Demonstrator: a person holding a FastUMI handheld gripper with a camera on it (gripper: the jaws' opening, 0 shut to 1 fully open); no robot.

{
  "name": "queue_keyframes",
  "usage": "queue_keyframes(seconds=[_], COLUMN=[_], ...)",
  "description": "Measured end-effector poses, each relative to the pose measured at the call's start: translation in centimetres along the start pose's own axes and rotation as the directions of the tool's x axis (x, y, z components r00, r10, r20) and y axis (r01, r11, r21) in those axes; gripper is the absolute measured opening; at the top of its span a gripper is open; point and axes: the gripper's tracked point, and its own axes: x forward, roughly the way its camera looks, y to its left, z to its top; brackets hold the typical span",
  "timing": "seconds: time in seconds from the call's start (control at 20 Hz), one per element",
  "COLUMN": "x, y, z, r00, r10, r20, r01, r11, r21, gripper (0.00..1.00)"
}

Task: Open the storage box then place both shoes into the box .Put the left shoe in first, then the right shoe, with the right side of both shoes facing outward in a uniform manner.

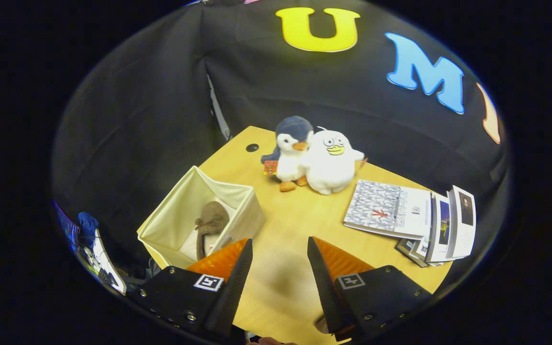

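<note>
Storage box (180, 225): pale fabric bin, lid off, standing open-mouthed at the near corner of the wooden worktop (295, 225), just ahead of one finger, presumably so shoes can be lowered straight in. One shoe (210, 225): grey-brown, soft-looking, with a small bow or tuft at the toe, lying inside against the box's inner wall with its opening turned toward the centre; which shoe of the pair it is cannot be told. Gripper (278, 268): fingers spread with nothing between them, held above bare worktop beside the box, which suggests one shoe is delivered; two plush penguins (312, 160) and fanned booklets (415, 218) lie beyond.
</note>
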Motion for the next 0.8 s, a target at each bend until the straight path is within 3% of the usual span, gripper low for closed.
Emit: queue_keyframes(seconds=[0.4, 0.8], x=[-1.4, -0.7], y=[-8.8, -14.5], z=[-6.9, -16.1], r00=[0.993, 0.973], r10=[-0.11, -0.16], r20=[-0.05, -0.169], r01=[0.116, 0.2], r11=[0.984, 0.947], r21=[0.136, 0.252], gripper=[0.71, 0.72])
